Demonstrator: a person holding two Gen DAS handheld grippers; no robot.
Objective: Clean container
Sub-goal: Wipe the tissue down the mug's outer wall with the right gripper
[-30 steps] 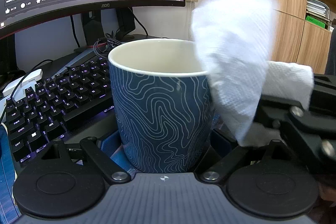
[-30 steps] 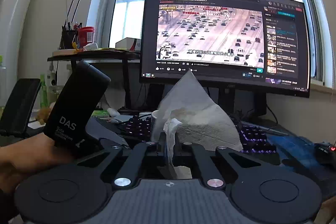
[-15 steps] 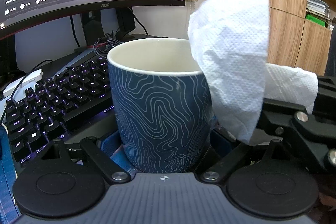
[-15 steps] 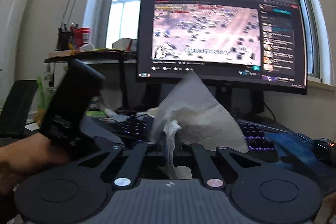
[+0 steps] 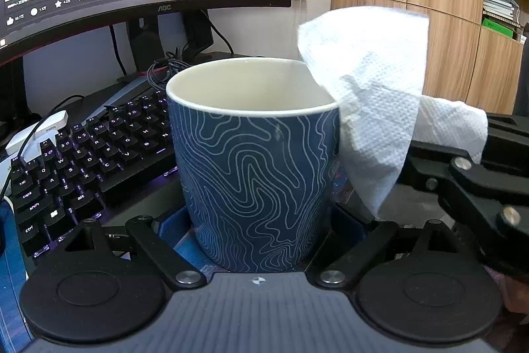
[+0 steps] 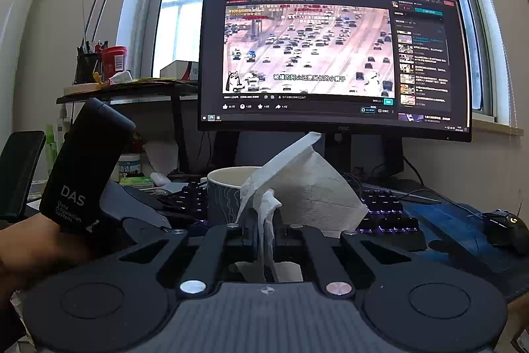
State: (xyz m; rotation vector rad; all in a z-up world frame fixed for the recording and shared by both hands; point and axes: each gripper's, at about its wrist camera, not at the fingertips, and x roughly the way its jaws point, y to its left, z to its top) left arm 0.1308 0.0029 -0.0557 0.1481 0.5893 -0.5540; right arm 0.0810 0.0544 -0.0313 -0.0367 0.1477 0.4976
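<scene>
Mug (image 5: 254, 161) sitting upright before a backlit keyboard (image 5: 82, 154) and AOC monitor (image 6: 330, 55), wedged in the left gripper (image 5: 261, 240). Blue, wavy white lines, cream inside. Right gripper (image 6: 264, 230) pinching a paper towel (image 5: 370, 95) against its rim.

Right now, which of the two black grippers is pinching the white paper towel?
The right gripper: its jaws are shut on the white paper towel. The left gripper instead straddles the blue wavy-lined cup.
</scene>
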